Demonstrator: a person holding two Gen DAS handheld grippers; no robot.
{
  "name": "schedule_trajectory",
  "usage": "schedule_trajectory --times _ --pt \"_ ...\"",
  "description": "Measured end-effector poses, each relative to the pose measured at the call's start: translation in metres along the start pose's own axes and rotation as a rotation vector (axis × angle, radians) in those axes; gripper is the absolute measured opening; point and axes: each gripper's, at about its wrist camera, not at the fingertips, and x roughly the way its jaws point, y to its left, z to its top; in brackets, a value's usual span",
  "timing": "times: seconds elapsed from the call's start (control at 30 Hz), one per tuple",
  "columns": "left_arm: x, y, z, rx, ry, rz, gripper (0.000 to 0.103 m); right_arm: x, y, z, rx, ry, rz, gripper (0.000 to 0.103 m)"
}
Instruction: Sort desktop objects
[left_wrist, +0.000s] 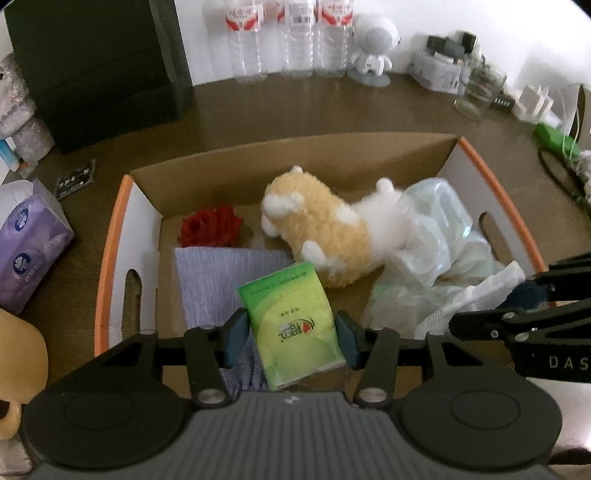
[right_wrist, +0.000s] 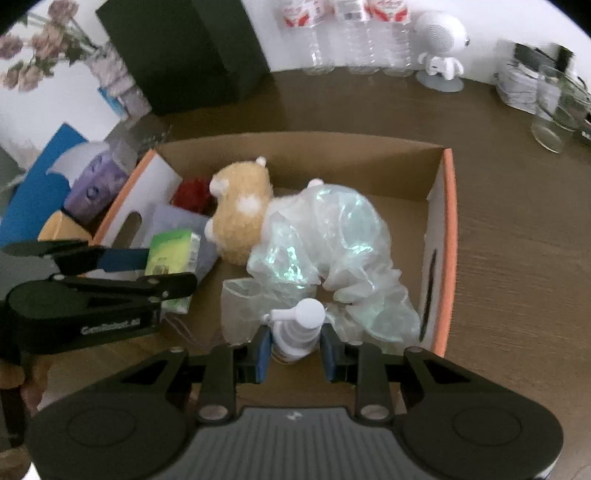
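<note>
Left wrist view: a green tissue pack (left_wrist: 293, 325) is clamped in the left claw (left_wrist: 291, 341) over the cardboard box (left_wrist: 122, 236); a white pump bottle (right_wrist: 297, 332) is gripped by the right claw (right_wrist: 295, 350), levelled beside it.

The right gripper (left_wrist: 532, 295) reads "DAS" (cut off at frame edge).

Three water bottles (left_wrist: 288, 37), two tissue packs (left_wrist: 291, 325), one plush toy (left_wrist: 317, 229).

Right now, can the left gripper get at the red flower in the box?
Probably not yet. The left gripper is shut on the green tissue pack, so its jaws are occupied. The path itself looks free: the red flower lies uncovered behind the lavender cloth, beside the plush toy.
</note>
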Motion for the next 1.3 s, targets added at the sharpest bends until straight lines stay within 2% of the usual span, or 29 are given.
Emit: schedule_trajectory --times 0.23,0.43,0.47,0.53,0.6,0.67,0.7,0.73,0.8,0.87,0.97,1.1,1.3 --pt "0.013 0.0 -0.003 0.013 0.042 0.009 0.052 0.008 0.01 0.004 -0.051 0.007 0.002 0.026" --pt "0.013 0.001 -0.003 -0.005 0.043 0.009 0.055 0.009 0.005 0.007 -0.013 0.014 0.027 0.028" --pt "0.011 0.002 -0.004 -0.015 0.04 0.005 0.056 0.008 0.003 0.007 -0.002 0.014 0.034 0.028" --pt "0.007 0.003 -0.004 -0.031 0.027 0.008 0.065 0.006 0.002 0.006 0.012 0.004 0.041 0.03" --pt "0.002 0.004 -0.004 -0.045 0.013 0.023 0.086 0.002 0.002 0.006 0.01 -0.008 0.043 0.045" --pt "-0.004 0.006 -0.004 -0.057 -0.003 0.049 0.097 -0.003 0.004 0.005 0.004 -0.026 0.036 0.06" --pt "-0.009 0.007 -0.005 -0.065 -0.012 0.065 0.102 -0.006 0.005 0.005 0.0 -0.036 0.03 0.064" --pt "-0.013 0.008 -0.005 -0.075 -0.022 0.07 0.103 -0.009 0.006 0.005 -0.004 -0.045 0.025 0.066" --pt "-0.022 0.012 -0.006 -0.101 -0.037 0.075 0.103 -0.016 0.009 0.004 -0.014 -0.061 0.022 0.079" --pt "-0.032 0.017 -0.007 -0.131 -0.047 0.081 0.103 -0.024 0.012 0.003 -0.02 -0.079 0.016 0.086" --pt "-0.049 0.024 -0.012 -0.169 -0.064 0.091 0.103 -0.037 0.016 0.0 -0.025 -0.101 0.005 0.087" --pt "-0.07 0.031 -0.021 -0.214 -0.091 0.079 0.103 -0.052 0.02 -0.007 -0.033 -0.105 -0.006 0.094" --pt "-0.099 0.033 -0.042 -0.276 -0.13 0.044 0.103 -0.068 0.027 -0.021 -0.045 -0.088 -0.014 0.096"
